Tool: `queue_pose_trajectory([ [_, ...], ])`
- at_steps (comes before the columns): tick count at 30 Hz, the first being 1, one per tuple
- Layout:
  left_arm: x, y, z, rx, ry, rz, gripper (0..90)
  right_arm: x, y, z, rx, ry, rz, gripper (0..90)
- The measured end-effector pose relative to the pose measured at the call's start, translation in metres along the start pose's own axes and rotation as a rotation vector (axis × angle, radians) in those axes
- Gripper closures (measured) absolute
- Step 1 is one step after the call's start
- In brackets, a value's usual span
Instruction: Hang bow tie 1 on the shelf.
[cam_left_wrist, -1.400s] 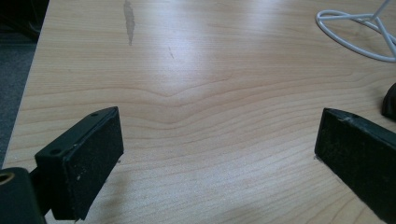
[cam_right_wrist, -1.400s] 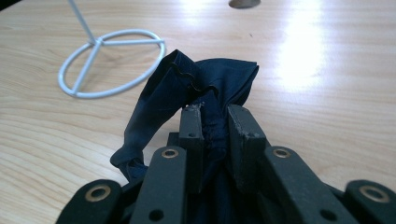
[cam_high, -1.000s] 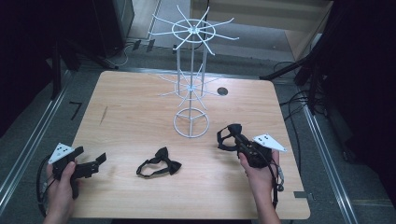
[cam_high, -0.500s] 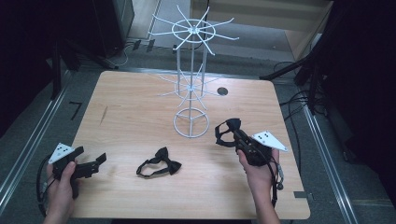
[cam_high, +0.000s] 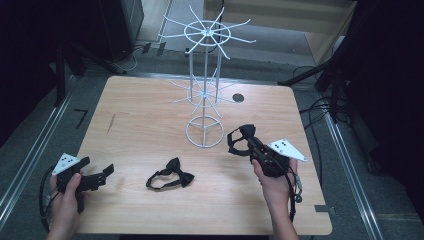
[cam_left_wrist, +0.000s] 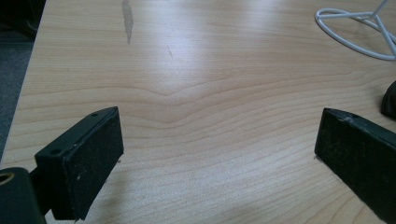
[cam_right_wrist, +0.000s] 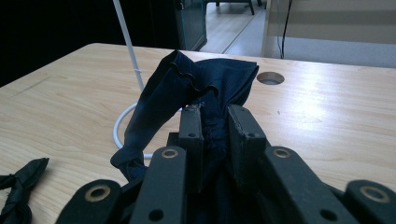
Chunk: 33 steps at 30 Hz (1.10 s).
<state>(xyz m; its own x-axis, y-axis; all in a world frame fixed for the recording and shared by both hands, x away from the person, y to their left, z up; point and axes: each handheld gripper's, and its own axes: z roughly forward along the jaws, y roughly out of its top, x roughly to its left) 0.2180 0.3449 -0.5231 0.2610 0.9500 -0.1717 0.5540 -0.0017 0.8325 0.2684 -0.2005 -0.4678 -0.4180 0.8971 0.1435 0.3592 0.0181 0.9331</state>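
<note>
The right gripper (cam_high: 245, 142) is clenched on a dark navy fabric bow tie (cam_right_wrist: 196, 88); the right gripper view shows the cloth pinched between both jaws, with its loop bunched above the jaw tips. It is held just right of the round base of the white wire display stand (cam_high: 204, 131), which rises at the far centre of the light wooden table (cam_high: 150, 110).

The step in hand appears to be hanging this bow tie on the stand. To do it well:

1. Keep the pinch firm; the fabric is limp and will likely sag.
2. Raise the bow tie to a free prong of the lower tier (cam_high: 202, 92), with the strap loop hanging open.
3. Thread the loop over the prong tip before letting go.
4. Avoid nudging the light stand.

The left gripper (cam_high: 92, 177) rests at the near left with its jaws spread, grasping nothing. A second black bow tie (cam_high: 170, 179) lies flat near the table's front centre.
</note>
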Motion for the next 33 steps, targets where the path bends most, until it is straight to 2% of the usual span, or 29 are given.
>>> queue_pose_trajectory([
  [19,0.0,0.0,0.0,0.003,-0.003,-0.001,1.5,0.009,0.022,-0.004,-0.049,0.019,-0.008,77.9],
  [33,0.0,0.0,0.0,0.001,-0.003,0.0,1.5,0.019,0.028,-0.011,-0.077,0.048,-0.011,77.9],
])
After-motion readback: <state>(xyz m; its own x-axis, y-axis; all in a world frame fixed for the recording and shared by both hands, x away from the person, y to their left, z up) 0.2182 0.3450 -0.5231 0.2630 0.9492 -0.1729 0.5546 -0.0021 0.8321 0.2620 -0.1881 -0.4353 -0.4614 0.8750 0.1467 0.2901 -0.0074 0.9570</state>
